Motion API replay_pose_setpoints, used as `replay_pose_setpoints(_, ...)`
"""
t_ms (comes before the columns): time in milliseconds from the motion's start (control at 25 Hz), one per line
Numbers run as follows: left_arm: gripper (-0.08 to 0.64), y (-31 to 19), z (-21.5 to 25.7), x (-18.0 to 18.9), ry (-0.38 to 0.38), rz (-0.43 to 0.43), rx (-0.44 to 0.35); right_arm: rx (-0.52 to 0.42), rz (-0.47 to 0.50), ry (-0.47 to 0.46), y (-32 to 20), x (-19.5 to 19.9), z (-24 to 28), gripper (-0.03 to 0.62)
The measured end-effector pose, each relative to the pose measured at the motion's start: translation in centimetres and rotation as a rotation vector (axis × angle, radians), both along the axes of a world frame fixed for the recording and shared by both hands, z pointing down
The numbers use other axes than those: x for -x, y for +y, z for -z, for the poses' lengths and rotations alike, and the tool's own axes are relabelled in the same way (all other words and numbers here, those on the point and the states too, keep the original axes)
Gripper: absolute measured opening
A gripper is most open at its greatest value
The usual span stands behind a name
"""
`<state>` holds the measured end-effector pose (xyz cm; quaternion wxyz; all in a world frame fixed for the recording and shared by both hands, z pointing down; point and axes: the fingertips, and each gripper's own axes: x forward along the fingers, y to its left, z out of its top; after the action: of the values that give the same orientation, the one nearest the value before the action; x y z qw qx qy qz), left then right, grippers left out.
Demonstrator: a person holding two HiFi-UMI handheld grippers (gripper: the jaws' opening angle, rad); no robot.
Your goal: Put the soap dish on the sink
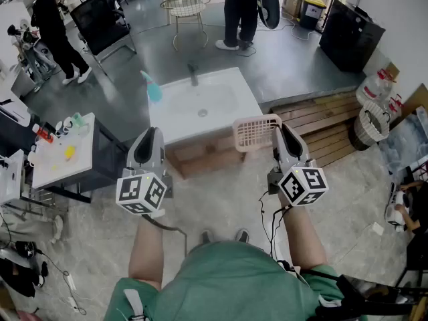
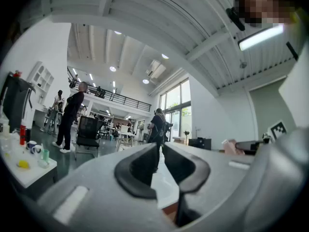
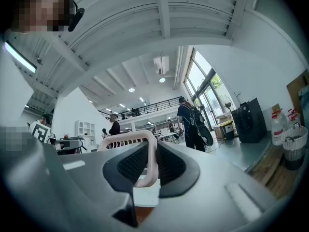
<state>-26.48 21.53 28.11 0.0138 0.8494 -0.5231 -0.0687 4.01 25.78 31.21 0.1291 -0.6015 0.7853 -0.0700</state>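
Note:
The pink slatted soap dish [image 1: 256, 131] hangs just off the front right corner of the white sink [image 1: 200, 102], held up at about rim height. My right gripper [image 1: 277, 128] is shut on its right rim. In the right gripper view the pink rim [image 3: 126, 140] runs between the two pads, and the right gripper [image 3: 151, 162] pinches it. My left gripper [image 1: 152, 135] hovers near the sink's front left corner. Its jaws are together with nothing between them, as the left gripper view shows at the left gripper [image 2: 161, 154]. A dark faucet [image 1: 193, 74] stands at the sink's back edge.
A teal bottle [image 1: 152, 89] stands at the sink's left rim. To the left is a white side table [image 1: 53, 166] with cups and bottles. Wooden pallets [image 1: 328, 122] and a wicker basket [image 1: 372, 126] lie to the right. People [image 1: 239, 12], a chair [image 1: 100, 22] and a wire stool [image 1: 185, 9] stand beyond.

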Motion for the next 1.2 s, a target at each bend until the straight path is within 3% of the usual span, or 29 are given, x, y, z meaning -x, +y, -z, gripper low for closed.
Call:
replay_pose_setpoints(520, 0.043, -0.7, -0.7, -3.7, -0.031, 0.045, 0.011, 0.029, 0.033, -0.003, -0.7, -3.7, -1.1, 0.055)
replay_pose_setpoints(880, 0.043, 0.3, -0.4, -9.2, -0.050, 0.080, 0.002, 0.000, 0.071, -0.013, -2.2, -8.4, -1.0, 0.055)
replay_pose_setpoints(1200, 0.043, -3.1, -0.8, -9.7, -0.053, 0.098, 0.007, -0.001, 0.063, -0.039, -5.5, -10.1, -1.8, 0.055)
